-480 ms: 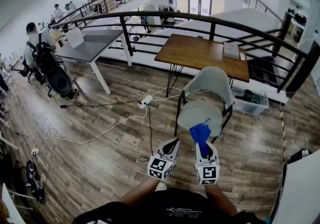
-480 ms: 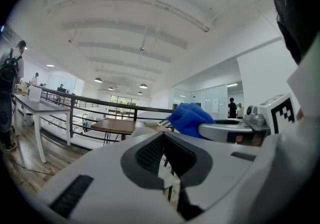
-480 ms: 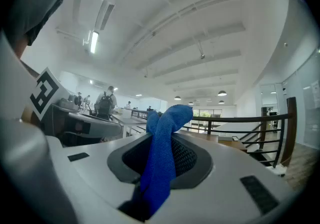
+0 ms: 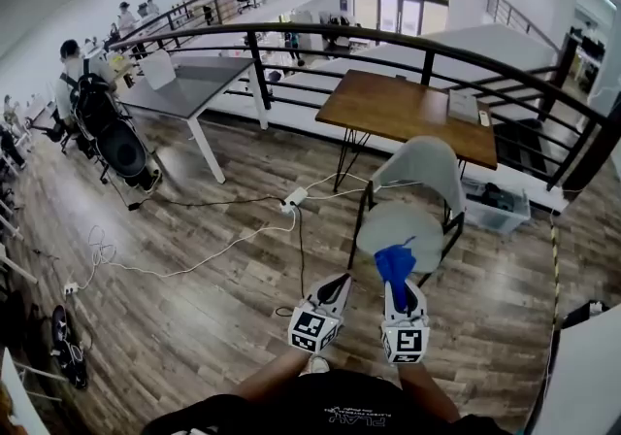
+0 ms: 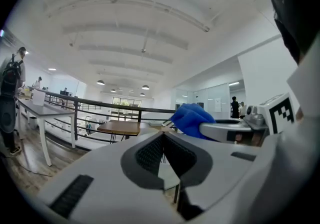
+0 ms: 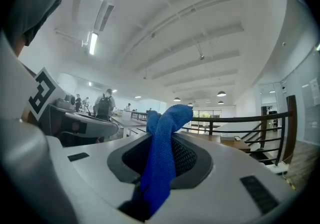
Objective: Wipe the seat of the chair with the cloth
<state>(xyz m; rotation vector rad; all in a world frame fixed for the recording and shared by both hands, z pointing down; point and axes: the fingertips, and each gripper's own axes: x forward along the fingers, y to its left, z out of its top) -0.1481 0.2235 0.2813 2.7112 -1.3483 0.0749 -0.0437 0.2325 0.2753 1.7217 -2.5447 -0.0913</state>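
Cloth point(image 4: 394, 263) barely moved, right tool point(image 4: 399, 284) clamping it (at seat point(image 4: 412, 224) edge), left tool point(image 4: 341, 280) closed.

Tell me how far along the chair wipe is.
Done: the blue microfibre cloth is clamped in the right tool. In hand: that tool is held in front of the grey padded chair seat, cloth apparently not touching it. Left: the whole wipe. The left tool is shut, empty.

Cloth point(image 4: 393, 263) is showing plain deep blue. Chair seat point(image 4: 408, 221) is reading pale grey. Left gripper point(image 4: 335, 285) and right gripper point(image 4: 397, 284) are showing white shells with black-and-white square markers. Table point(image 4: 408, 108) is showing warm brown, and the floor point(image 4: 194, 297) is showing streaked grey-brown grain.
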